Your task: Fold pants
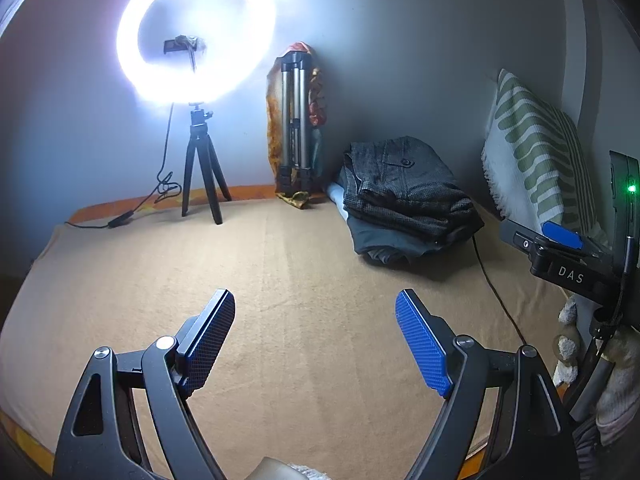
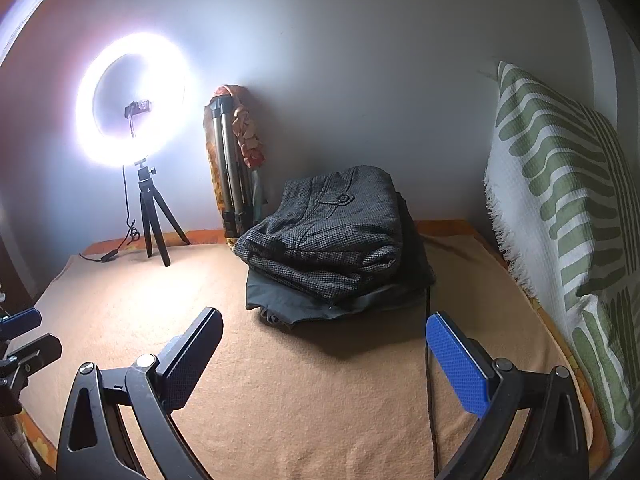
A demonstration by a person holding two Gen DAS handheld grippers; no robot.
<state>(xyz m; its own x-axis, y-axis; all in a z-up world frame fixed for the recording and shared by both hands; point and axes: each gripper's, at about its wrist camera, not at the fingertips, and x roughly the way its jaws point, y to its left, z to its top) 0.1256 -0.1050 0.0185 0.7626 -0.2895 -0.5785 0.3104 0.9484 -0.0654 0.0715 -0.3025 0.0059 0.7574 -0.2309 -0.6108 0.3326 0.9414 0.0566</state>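
Ring light [image 1: 196, 32] glares on grey wall [image 1: 400, 40].

My work surface is a bed covered by a tan blanket [image 2: 280, 400]. On it, toward the far wall, sits a stack of folded pants [image 2: 332, 248], grey checked pair on top. A ring light tripod [image 2: 154, 224] stands at the far left, its black cable [image 1: 120, 220] trailing across the blanket's edge. A green-striped pillow [image 2: 560, 200] leans along the right side.

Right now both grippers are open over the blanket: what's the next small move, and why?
Probably reach the right gripper forward to the checked pants topping the stack. Both grippers hold nothing, the blanket ahead lies bare, and the stack sits nearer the right gripper than the left gripper.
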